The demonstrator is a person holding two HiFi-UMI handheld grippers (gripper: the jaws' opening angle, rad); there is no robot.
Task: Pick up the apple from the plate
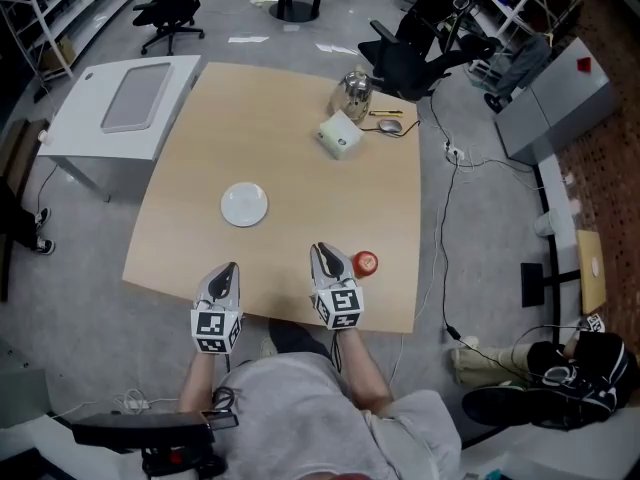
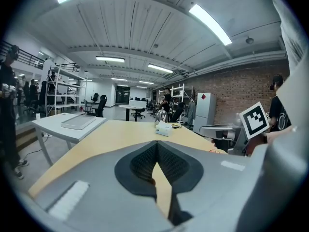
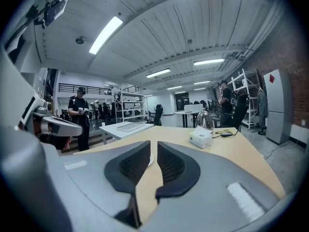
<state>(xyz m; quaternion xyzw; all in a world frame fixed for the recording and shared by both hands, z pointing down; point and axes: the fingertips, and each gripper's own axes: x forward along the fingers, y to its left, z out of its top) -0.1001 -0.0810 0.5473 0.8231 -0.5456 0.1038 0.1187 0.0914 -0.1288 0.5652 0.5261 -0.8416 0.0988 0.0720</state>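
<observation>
Apple (image 1: 365,263) just right of right gripper (image 1: 322,252), seemingly apart; jaws barely apart, empty.

table (image 1: 300,218): matt pale wood, smooth | plate (image 1: 244,205): glossy, smooth | apple (image 1: 366,263): shiny skin

Open-plan lab or workshop hall, as far as I can read it. Grey concrete floor (image 1: 250,28), bare ribbed ceiling (image 2: 145,28) with strip lights (image 2: 210,23), brick wall (image 2: 231,93) to the right. Metal shelving racks (image 3: 126,108) far left. Rolling office chairs (image 1: 170,13), a wooden worktable (image 1: 300,178), loose cables (image 1: 441,238) on the floor.
</observation>
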